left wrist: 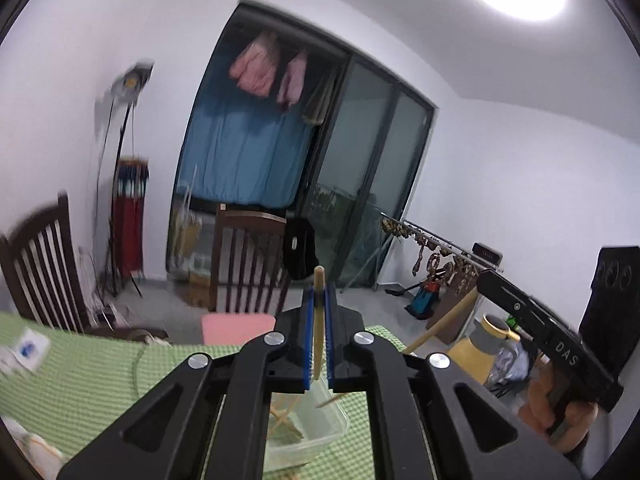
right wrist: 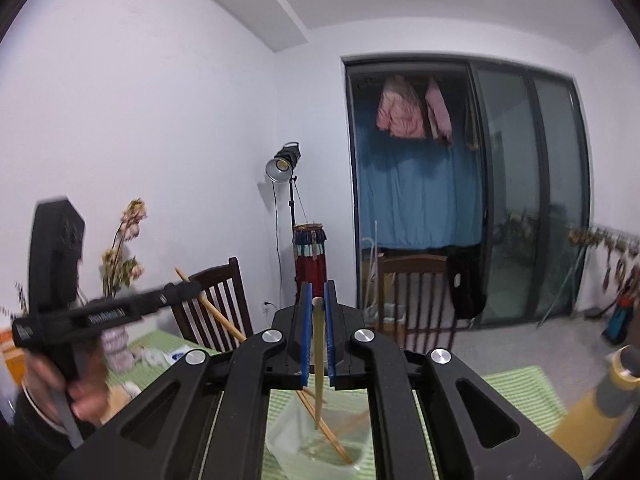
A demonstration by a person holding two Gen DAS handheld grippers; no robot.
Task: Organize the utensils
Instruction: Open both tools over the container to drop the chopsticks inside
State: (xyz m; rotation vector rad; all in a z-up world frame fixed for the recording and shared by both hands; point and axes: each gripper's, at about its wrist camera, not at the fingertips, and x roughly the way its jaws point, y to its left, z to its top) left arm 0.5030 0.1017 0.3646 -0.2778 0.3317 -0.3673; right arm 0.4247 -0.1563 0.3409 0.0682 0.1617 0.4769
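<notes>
Chopsticks filled both your tools: your left tool (left wrist: pixel 319 300) was clamped on one wooden chopstick (left wrist: pixel 318 320), and your right tool (right wrist: pixel 318 308) was clamped on a second chopstick (right wrist: pixel 318 360), both raised above the clear plastic container (right wrist: pixel 320 444) on the green checked tabletop (left wrist: pixel 80 380). At least three more chopsticks (right wrist: pixel 324 424) lay in that container.

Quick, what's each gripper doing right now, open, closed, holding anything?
Left gripper: closed on a wooden chopstick.
Right gripper: closed on a pale chopstick.
</notes>
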